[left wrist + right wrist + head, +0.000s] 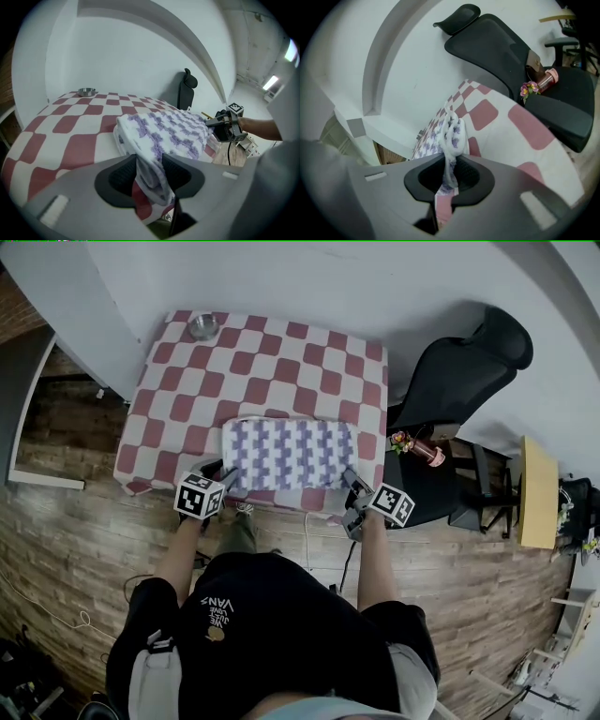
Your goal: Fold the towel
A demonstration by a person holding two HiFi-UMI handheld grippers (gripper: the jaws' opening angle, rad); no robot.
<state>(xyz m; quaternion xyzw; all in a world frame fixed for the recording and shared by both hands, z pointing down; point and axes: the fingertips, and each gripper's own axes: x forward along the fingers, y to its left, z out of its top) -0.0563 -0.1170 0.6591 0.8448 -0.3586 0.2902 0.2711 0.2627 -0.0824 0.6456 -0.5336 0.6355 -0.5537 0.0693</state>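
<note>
While the towel (289,454) is lying flat at the near edge of the checked table (272,362), in the centre of the head view, I am judging that this fold is going to come out square only if I am lifting both near corners together and carrying them evenly toward the far edge. The left gripper (221,478) is pinching the lower-left corner, its jaws partly closed on bunched cloth. The right gripper (356,487) is clamping the lower-right corner, its jaws nearly together.

Towel (289,454) near corners behind left gripper (224,478), right gripper (352,483)
</note>
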